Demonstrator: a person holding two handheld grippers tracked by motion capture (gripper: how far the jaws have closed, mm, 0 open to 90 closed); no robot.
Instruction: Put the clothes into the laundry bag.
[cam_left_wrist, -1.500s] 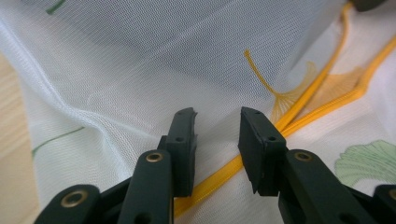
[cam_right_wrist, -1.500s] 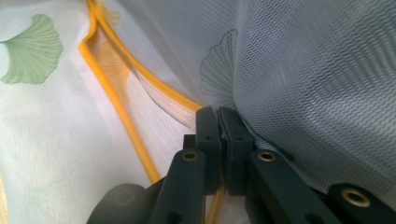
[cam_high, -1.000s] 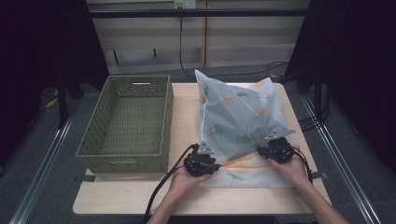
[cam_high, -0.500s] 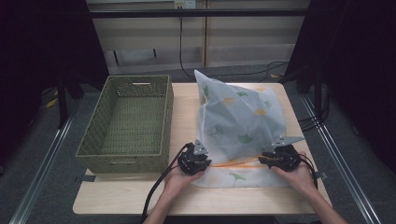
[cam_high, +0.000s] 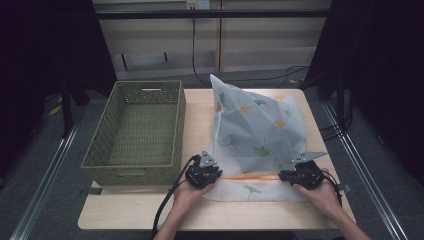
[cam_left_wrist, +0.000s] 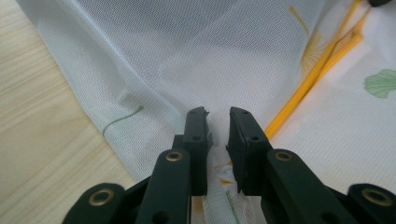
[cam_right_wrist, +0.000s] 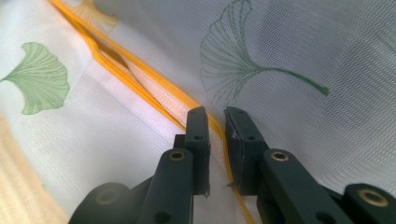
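Both grippers had spread apart along the near edge of the mesh laundry bag (cam_high: 255, 135) since a second earlier, the right gripper (cam_high: 295, 176) sliding outward toward the bag's near right corner and the left gripper (cam_high: 204, 172) shifting slightly left. The bag, printed with ginkgo leaves, sat on the right half of the worktop (cam_high: 150, 210), its far part billowing up in a peak and its near flap lying flat, with the woven basket (cam_high: 135, 132) standing beside it on the left. An orange zipper band (cam_high: 250, 176) ran between the two grippers. The left gripper's jaws had just been closing and stood narrowly apart with white mesh bunched between them (cam_left_wrist: 217, 140); whether the pads truly pinched it could not be told. The right gripper's jaws had likewise just been closing, a thin gap left between them astride the orange band (cam_right_wrist: 215, 126), and a firm grip could not be confirmed there either. The fabric looked light, limp and sheer, likely to sag and slip, so the stiffer stitched band near the corners seemed the surest place to take hold.
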